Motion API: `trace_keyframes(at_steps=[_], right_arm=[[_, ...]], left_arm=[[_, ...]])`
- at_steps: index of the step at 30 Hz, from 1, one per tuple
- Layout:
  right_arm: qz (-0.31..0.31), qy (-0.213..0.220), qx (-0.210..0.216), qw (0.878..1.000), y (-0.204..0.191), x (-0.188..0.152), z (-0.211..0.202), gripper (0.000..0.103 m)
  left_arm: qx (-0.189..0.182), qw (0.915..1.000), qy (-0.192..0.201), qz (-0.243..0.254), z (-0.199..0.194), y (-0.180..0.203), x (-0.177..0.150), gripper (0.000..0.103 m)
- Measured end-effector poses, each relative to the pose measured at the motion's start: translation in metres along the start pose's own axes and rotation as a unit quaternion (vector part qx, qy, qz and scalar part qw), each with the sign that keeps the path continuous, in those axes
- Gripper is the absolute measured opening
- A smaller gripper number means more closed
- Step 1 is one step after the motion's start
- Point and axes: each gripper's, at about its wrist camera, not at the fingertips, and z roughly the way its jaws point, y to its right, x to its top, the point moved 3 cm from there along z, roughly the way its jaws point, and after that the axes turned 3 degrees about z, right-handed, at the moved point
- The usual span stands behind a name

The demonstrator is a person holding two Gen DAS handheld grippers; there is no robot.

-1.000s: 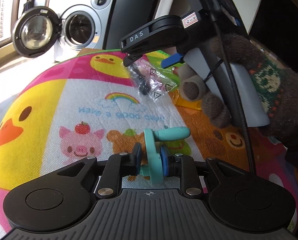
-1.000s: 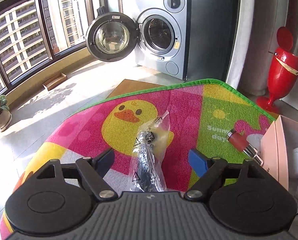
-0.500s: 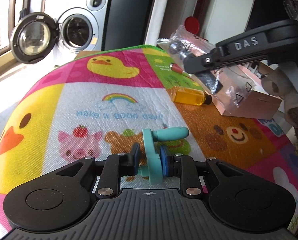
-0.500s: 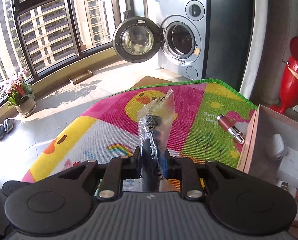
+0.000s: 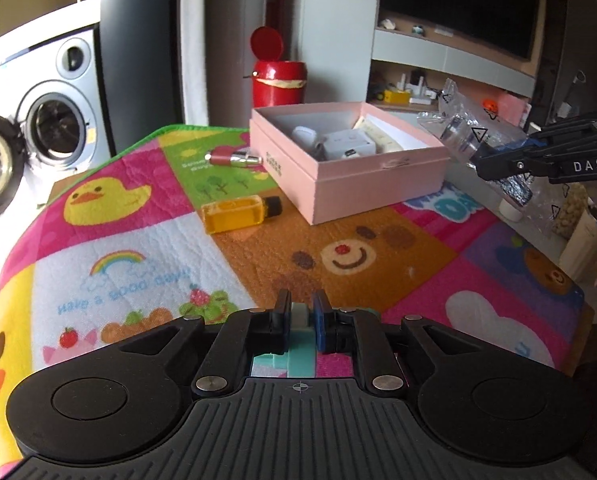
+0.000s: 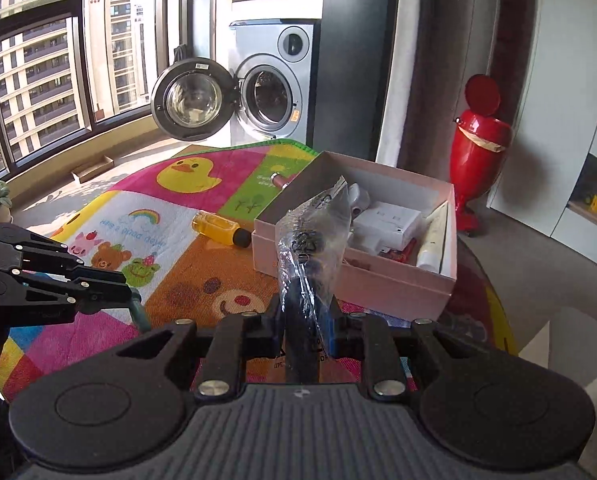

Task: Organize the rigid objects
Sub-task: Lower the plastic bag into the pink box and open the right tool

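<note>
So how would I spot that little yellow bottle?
Find the pink box on the cartoon mat. The yellow bottle lies on its side just left of the box's near corner. Unlike the red-and-silver tube farther back, it is clear amber with a black cap.

Washing machine (image 6: 272,80) door open – red bin (image 6: 478,136) near.

A cartoon-print play mat (image 5: 146,240) covers the worktop. Ahead of the left tongs (image 5: 300,322) lie a yellow bottle (image 5: 240,213) (on its side), a red-and-silver tube (image 5: 234,157) beyond it, and an open pink box (image 5: 362,184) toward the right tongs (image 6: 308,320).
</note>
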Motion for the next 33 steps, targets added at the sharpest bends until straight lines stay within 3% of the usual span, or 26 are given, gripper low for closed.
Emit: trace_keyframes(at_steps=[4,11,15,19,21,22,23,25,28,33], right_arm=[[0.020,0.032,-0.017,0.999,0.026,-0.002,-0.027,0.019],[0.040,0.069,-0.020,0.997,0.049,0.013,-0.057,0.019],[0.062,0.108,-0.007,0.992,0.064,0.052,-0.065,0.019],[0.102,0.129,0.008,0.986,0.083,0.107,-0.041,0.020],[0.106,0.131,-0.004,0.986,0.088,0.124,-0.019,0.037],[0.106,0.123,-0.015,0.987,0.090,0.128,-0.007,0.056],[0.106,0.117,-0.022,0.987,0.091,0.128,0.002,0.060],[0.103,0.091,-0.030,0.990,0.093,0.118,0.018,0.060],[0.097,0.047,-0.034,0.994,0.092,0.088,0.035,0.060],[0.069,-0.040,0.014,0.997,0.070,0.024,0.052,0.060]], left_arm=[[-0.012,0.9975,0.037,0.059,-0.018,0.030,0.039,0.015],[-0.007,0.9880,0.108,0.110,-0.032,0.047,0.132,0.015],[0.005,0.9848,0.153,0.083,-0.025,0.039,0.189,0.015],[-0.035,0.9842,0.173,0.019,0.009,0.020,0.230,0.018],[-0.024,0.9858,0.166,-0.008,0.031,0.011,0.233,0.018],[-0.018,0.9873,0.156,-0.023,0.041,0.004,0.231,0.018],[-0.017,0.9882,0.148,-0.036,0.047,-0.003,0.225,0.018],[-0.024,0.9897,0.131,-0.053,0.057,-0.016,0.210,0.018],[0.002,0.9932,0.090,-0.073,0.065,-0.042,0.173,0.018],[0.008,0.9930,0.028,-0.114,0.054,-0.063,0.103,0.018]])
